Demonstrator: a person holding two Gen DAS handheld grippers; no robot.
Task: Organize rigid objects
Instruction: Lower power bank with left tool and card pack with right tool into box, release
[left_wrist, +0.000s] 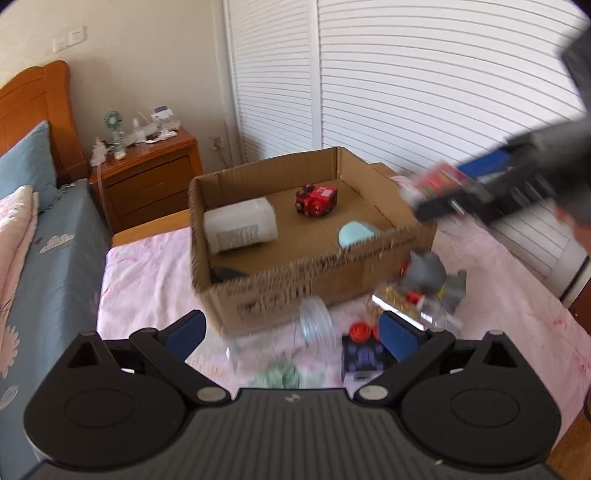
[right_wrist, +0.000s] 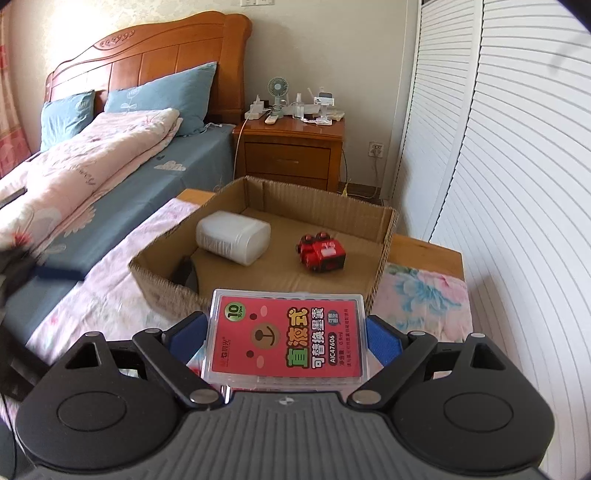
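A cardboard box (left_wrist: 314, 280) (right_wrist: 384, 251) stands on a pink-clothed table. In it lie a white plastic jar (left_wrist: 240, 227) (right_wrist: 232, 236), a red toy car (left_wrist: 317, 199) (right_wrist: 322, 253), a pale blue object (left_wrist: 356, 234) and a dark object (left_wrist: 225, 274). My right gripper (right_wrist: 286, 332) is shut on a clear case with a red label (right_wrist: 288, 339) (left_wrist: 439, 177), held above the box's near wall. My left gripper (left_wrist: 291, 328) is open and empty, above a clear plastic piece (left_wrist: 316, 323), a dark toy car (left_wrist: 362, 352) and a grey toy (left_wrist: 428, 275) in front of the box.
A bed with blue sheet (right_wrist: 122, 206) and pink quilt (right_wrist: 92, 158) lies left. A wooden nightstand (right_wrist: 291, 155) (left_wrist: 151, 177) with a small fan stands behind the box. White louvred doors (right_wrist: 517, 184) run along the right. A green crumpled item (left_wrist: 280, 374) lies near my left gripper.
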